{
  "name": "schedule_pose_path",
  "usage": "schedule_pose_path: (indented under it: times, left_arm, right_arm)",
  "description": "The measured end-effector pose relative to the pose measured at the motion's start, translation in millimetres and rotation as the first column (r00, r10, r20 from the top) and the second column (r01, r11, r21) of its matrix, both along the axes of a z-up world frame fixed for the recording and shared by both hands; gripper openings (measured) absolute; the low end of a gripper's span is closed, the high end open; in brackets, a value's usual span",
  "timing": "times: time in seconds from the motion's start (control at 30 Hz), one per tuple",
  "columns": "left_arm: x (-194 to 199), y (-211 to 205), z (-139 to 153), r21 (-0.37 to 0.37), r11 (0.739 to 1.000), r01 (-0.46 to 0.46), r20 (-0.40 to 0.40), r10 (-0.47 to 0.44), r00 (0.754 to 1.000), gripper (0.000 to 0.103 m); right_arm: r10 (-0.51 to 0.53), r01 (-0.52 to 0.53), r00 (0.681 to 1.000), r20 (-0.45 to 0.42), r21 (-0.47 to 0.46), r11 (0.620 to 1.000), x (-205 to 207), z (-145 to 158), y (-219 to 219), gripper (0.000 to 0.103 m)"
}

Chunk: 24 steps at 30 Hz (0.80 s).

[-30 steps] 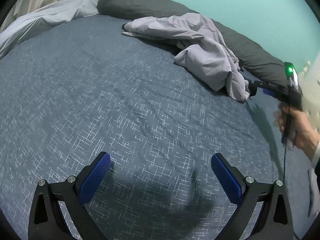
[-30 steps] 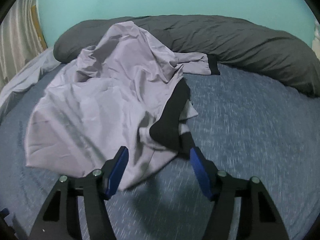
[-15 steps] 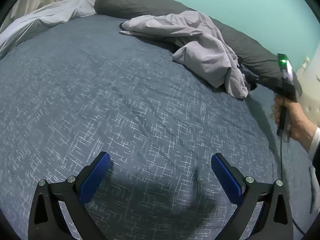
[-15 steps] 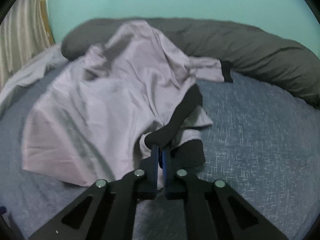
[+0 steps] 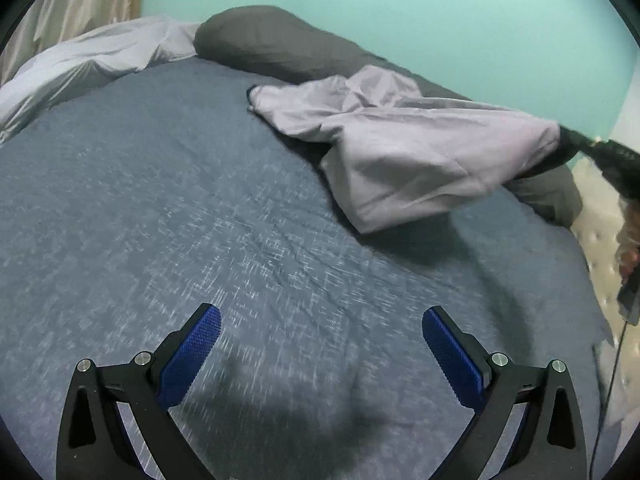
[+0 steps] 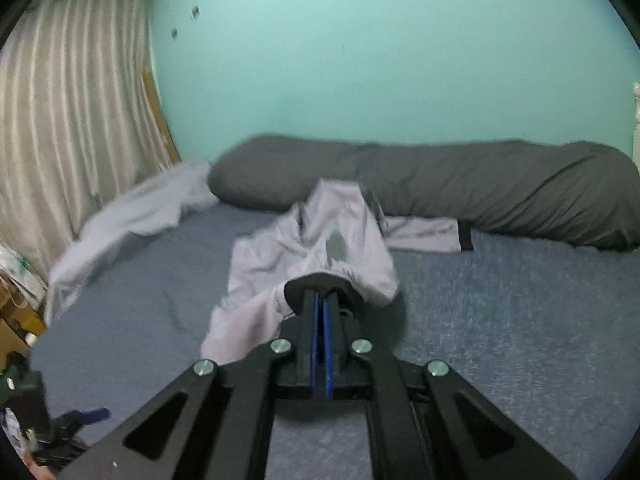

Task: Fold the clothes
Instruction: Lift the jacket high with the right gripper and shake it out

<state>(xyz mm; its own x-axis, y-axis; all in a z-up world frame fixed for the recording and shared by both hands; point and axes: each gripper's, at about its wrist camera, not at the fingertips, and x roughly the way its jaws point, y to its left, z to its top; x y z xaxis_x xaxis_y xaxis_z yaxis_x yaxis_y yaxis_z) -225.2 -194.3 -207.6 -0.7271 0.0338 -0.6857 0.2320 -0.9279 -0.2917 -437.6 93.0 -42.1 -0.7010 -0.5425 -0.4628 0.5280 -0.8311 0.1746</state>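
A pale lilac garment (image 5: 408, 148) with black trim lies crumpled at the far side of the blue bed (image 5: 200, 216). My right gripper (image 6: 320, 304) is shut on its black edge (image 6: 316, 286) and holds that end up off the bed, so the cloth (image 6: 320, 240) hangs stretched back toward the pillow. In the left wrist view the right gripper (image 5: 580, 144) comes in from the right edge, pinching the lifted corner. My left gripper (image 5: 320, 344) hovers open over bare bedding near the front, well short of the garment, nothing between its blue pads (image 5: 192, 348).
A long dark grey pillow (image 6: 480, 196) runs along the teal wall. A pale sheet (image 6: 132, 216) is bunched at the left by the curtain (image 6: 68, 140). A person's hand (image 5: 630, 240) holds the right tool. Clutter stands off the bed's left side.
The right gripper closed on the garment's black edge and lifted it up and back, stretching the cloth off the bed. The left gripper rose a little and stayed open.
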Motion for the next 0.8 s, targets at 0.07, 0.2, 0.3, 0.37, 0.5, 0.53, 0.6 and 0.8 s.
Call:
schedule_pose_path:
  times: [0.07,0.2,0.3,0.37,0.5,0.53,0.6,0.8]
  left_arm:
    - [15.0,0.6,20.2,-0.016,1.0,-0.003,-0.017,0.002,1.0,0.103]
    - [43.4,1.9,67.2,-0.034,0.999,-0.008,-0.067,0.006,0.998,0.103]
    - [59.9,7.5,100.2,-0.063,0.998,0.009,-0.105,-0.015,0.994,0.103]
    - [72.0,12.3,121.0,-0.078,0.997,0.023,-0.129,-0.033,0.991,0.103]
    - [100.6,24.5,160.1,-0.098,0.994,0.043,-0.185,-0.061,0.981,0.103]
    - [107.1,27.3,168.5,-0.102,0.994,0.047,-0.198,-0.067,0.978,0.103]
    - [118.2,31.4,181.8,-0.101,0.993,0.057,-0.217,-0.078,0.973,0.103]
    - [148.0,36.4,207.7,-0.116,0.99,0.074,-0.252,-0.102,0.962,0.103]
  right_arm:
    - [0.004,-0.005,1.0,-0.026,-0.028,1.0,24.3,26.8,8.7,0.002]
    - [0.0,-0.009,0.996,-0.087,-0.102,0.995,75.5,85.7,27.4,0.002]
    - [0.007,-0.024,0.991,-0.134,-0.128,0.991,110.9,129.4,39.3,0.002]
    - [0.002,-0.026,0.986,-0.164,-0.147,0.989,134.1,163.2,49.9,0.002]
    - [-0.009,-0.028,0.97,-0.242,-0.149,0.989,181.4,220.5,67.8,0.002]
    - [-0.015,-0.026,0.964,-0.265,-0.15,0.988,194.2,235.0,73.0,0.002]
    - [-0.034,-0.016,0.952,-0.304,-0.158,0.987,218.6,260.4,84.0,0.002]
    - [-0.074,0.02,0.933,-0.351,-0.156,0.988,268.3,309.0,100.4,0.002]
